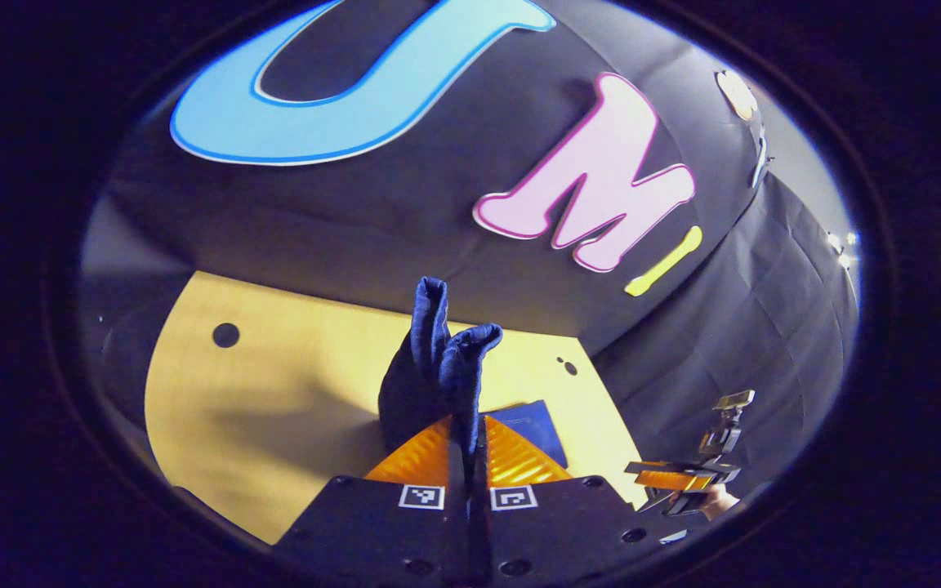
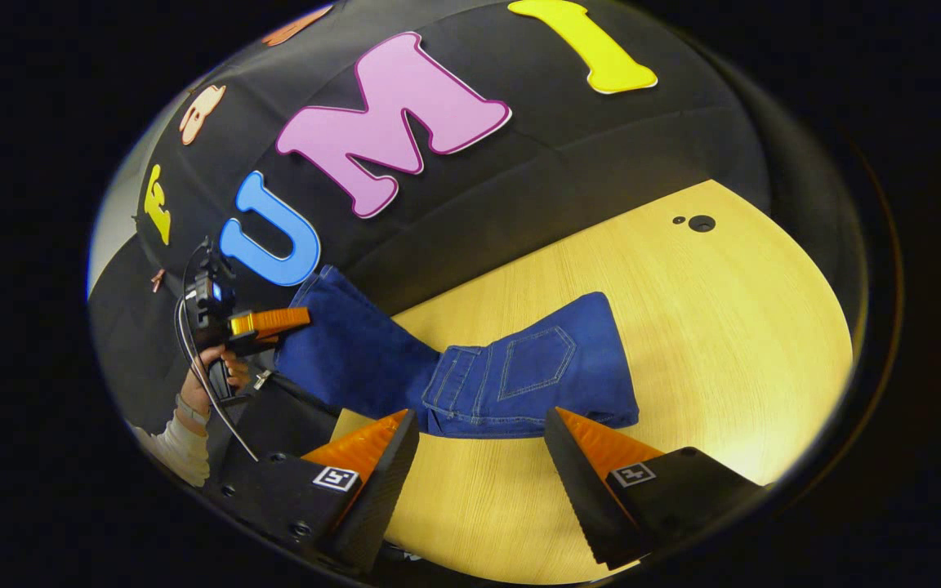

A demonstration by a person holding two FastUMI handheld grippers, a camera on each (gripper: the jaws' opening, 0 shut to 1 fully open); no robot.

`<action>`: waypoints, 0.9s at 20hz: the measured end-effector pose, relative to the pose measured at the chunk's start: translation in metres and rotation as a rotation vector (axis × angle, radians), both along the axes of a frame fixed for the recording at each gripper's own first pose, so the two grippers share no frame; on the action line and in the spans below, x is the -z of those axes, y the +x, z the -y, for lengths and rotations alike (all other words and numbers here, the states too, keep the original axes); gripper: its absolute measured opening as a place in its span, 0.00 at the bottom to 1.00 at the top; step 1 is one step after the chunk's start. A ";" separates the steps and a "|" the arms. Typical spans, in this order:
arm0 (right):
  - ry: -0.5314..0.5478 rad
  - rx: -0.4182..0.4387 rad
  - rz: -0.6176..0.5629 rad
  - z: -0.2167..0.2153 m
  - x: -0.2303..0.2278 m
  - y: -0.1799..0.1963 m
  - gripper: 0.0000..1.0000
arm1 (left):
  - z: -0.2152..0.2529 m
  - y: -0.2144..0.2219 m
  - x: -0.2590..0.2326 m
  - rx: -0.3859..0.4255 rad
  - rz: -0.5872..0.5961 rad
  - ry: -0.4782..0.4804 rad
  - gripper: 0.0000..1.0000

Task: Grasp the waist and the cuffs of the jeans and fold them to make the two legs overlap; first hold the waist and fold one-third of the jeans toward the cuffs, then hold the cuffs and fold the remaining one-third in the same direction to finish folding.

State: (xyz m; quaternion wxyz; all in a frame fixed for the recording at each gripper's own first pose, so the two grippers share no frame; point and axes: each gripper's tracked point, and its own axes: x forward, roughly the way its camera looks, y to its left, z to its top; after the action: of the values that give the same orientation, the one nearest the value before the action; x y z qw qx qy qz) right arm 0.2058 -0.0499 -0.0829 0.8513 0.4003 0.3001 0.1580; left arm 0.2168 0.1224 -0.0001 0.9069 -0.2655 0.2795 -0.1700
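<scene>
1. Left gripper is being kept closed on a bunched fold of the jeans, with dark denim being pinched between both orange fingers and sticking up beyond the tips.
2. In the right gripper view, that same gripper is being held by a hand above the table's near edge, and one end of the jeans is being lifted toward it, probably the cuffs, since the waist is lying elsewhere.
3. Right gripper is being held wide open, nothing being gripped between its fingers, just in front of the waistband.
4. The waist and back pocket are being left flat on the yellow wooden table, legs apparently stacked.
5. The lifted end is judged to be held so that the legs are being aligned; the open gripper is seemingly being positioned for a waist grasp, with the first third-fold not yet made.
</scene>
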 end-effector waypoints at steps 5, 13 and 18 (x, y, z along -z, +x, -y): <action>0.005 0.094 0.050 0.051 -0.018 -0.017 0.95 | 0.180 0.056 0.051 0.133 -0.106 0.073 0.06; -0.030 0.109 0.017 0.134 0.033 -0.056 0.95 | 0.299 0.070 0.243 0.223 -0.350 0.556 0.11; -0.086 0.063 0.012 0.143 0.043 -0.066 0.95 | 0.327 0.061 0.213 0.173 -0.251 0.546 0.80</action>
State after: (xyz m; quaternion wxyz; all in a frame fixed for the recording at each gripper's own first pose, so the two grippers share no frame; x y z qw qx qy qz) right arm 0.1396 -0.1930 -0.1257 0.8739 0.3718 0.2889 0.1206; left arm 0.2779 -0.2048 -0.2130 0.8851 -0.0062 0.4464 -0.1313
